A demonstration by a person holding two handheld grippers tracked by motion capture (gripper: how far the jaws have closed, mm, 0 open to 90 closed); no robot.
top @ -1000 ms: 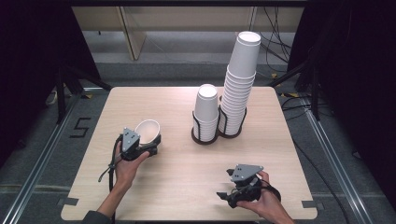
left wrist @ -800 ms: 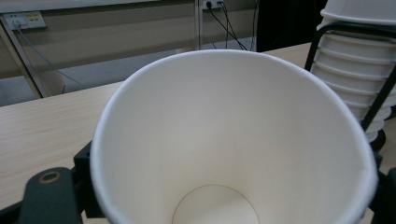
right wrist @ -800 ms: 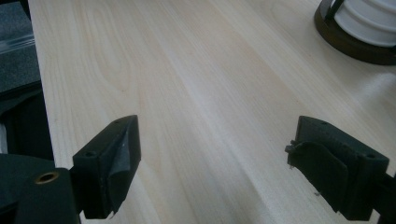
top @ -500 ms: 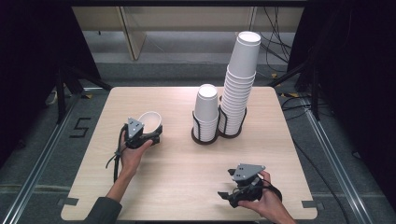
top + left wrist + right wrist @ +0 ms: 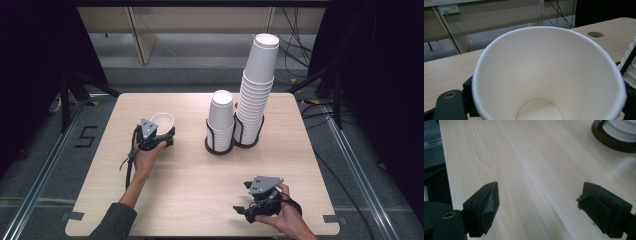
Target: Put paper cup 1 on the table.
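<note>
**Single paper cup clamped in the left jaws, left of the cup stacks**

Paper cup point(image 5: 162, 121): white, empty, thin-walled. Likely very light, easily crushed, a little slick on the outside; best taken low on the wall near the stiffer base, or lightly across the rim, never squeezed hard. Tipped with its mouth toward the camera in the left gripper view point(image 5: 549, 75), black jaws on either side of its wall. Held in the left gripper point(image 5: 152, 136), closed on it, over the left half of the table point(image 5: 190, 185). To the right, two inverted cup stacks in a black wire holder point(image 5: 220, 145): short stack point(image 5: 221, 117) near, tall stack point(image 5: 255, 92) further right. Right gripper point(image 5: 260, 200) at the near right edge, jaws wide apart, nothing between them.
</note>
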